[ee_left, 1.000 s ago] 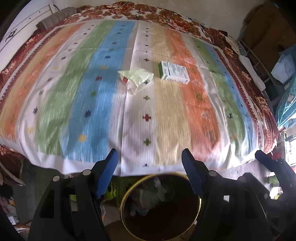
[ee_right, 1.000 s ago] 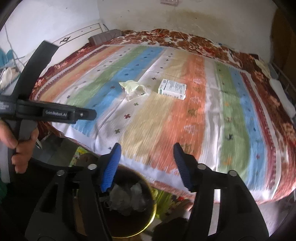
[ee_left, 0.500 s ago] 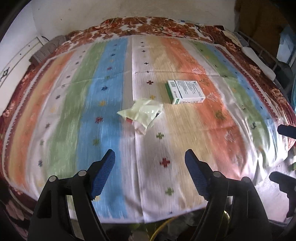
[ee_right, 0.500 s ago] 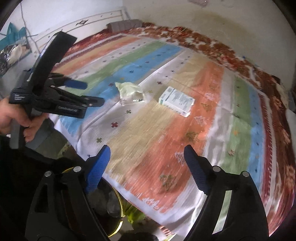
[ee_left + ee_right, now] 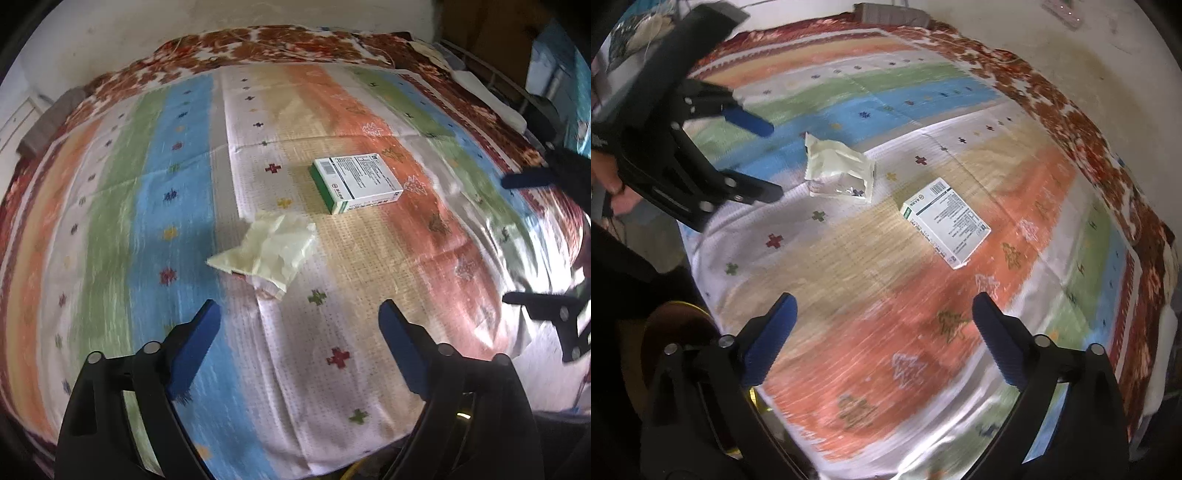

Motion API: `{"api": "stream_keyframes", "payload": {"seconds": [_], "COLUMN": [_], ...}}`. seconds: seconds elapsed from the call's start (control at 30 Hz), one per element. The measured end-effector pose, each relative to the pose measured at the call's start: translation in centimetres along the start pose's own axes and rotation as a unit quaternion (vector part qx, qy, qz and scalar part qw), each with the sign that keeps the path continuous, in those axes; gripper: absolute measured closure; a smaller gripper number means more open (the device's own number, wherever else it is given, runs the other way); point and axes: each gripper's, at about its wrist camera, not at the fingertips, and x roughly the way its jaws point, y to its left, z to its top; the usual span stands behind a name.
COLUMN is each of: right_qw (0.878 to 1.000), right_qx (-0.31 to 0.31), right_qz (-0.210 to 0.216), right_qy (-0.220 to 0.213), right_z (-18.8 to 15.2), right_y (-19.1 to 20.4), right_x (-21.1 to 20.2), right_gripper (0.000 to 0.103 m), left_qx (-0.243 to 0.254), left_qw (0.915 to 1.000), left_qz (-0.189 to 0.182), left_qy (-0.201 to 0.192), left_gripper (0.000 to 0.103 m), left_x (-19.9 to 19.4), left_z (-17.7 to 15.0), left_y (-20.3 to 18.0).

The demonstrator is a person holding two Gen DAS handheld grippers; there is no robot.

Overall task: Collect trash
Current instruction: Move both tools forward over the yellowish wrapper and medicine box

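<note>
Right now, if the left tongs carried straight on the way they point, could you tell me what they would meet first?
Most likely the crumpled pale wrapper, lying directly ahead of the open, empty left tongs on the striped bedspread. Depth is uncertain, so they might touch cloth just short of it.

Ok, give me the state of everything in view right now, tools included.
Wrapper: crumpled, lying loose on the bedspread, not held.
Box: closed, flat on the bedspread, apart from the wrapper, not held.
Bin: on the floor at the bed's edge, mostly hidden.
Left tool: open, jaws just widened, nothing between them.
Right tool: open, jaws just widened, nothing between them.
</note>
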Motion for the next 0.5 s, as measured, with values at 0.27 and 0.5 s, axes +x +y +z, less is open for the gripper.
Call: {"api": "stream_keyframes", "payload": {"seconds": [0.27, 0.5], "right_qw": [0.999, 0.995], "right_qx": [-0.043, -0.088], "right_qz": [0.018, 0.032], "right_qy": [0.019, 0.040], "right_z": [1.6, 3.8], "right_y": [-2.4, -3.4], "right_x": [4.3, 7.8], "right_gripper": [0.009, 0.009], "left_qx": [0.024, 0.002], "left_qw": [0.9996, 0.9994], "left_qz": [-0.006, -0.013], "left_qy": [0.011, 0.033], "left_gripper": [0.006, 0.006], "left_x": [2.8, 5.5], "left_z": [1.0, 1.7], "left_y": [1.4, 3.7]}}
